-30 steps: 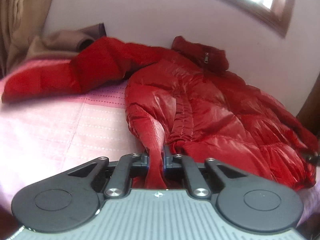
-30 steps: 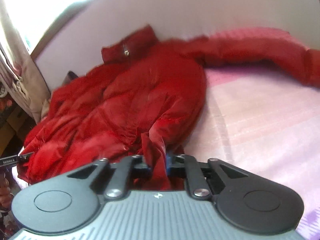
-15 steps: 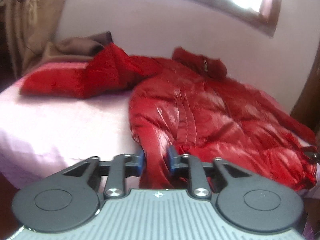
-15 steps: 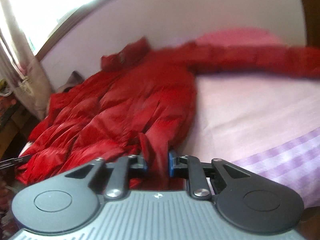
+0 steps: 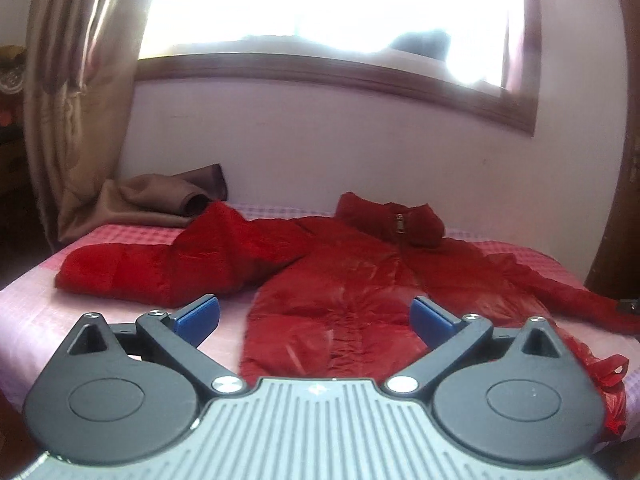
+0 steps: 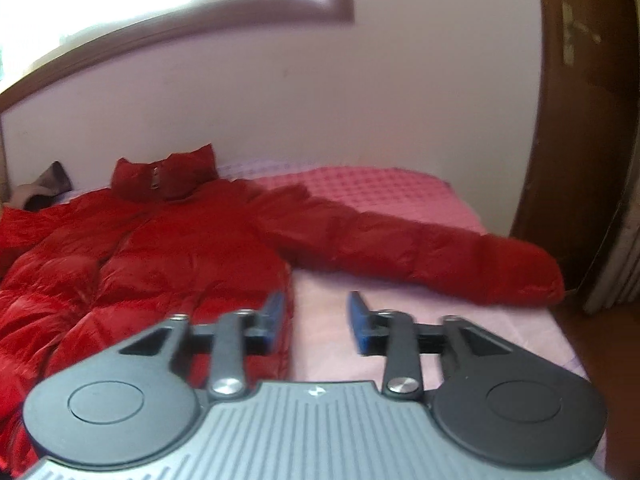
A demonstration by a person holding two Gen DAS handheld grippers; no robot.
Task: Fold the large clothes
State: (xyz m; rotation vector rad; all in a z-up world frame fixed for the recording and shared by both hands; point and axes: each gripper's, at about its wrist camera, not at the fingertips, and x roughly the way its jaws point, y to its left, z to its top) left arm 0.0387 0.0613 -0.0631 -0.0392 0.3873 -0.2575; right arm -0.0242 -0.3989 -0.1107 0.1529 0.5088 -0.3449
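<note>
In the left wrist view, the left gripper (image 5: 314,314) sat low in the frame, its jaws opening wide with nothing gripped. Beyond it the red jacket (image 5: 340,280) lay spread across the pink bed (image 5: 36,312), collar toward the wall.

In the right wrist view, the right gripper (image 6: 316,316) had its jaws opening, partway apart, clasping nothing; the jacket (image 6: 160,248) filled the left and middle, one sleeve reaching right.

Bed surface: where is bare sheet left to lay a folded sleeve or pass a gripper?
Bare bed: right of the jacket body, below its outstretched sleeve. Another patch at the near left corner, in front of the other sleeve. The middle is crowded; brown cloth fills the far left.
</note>
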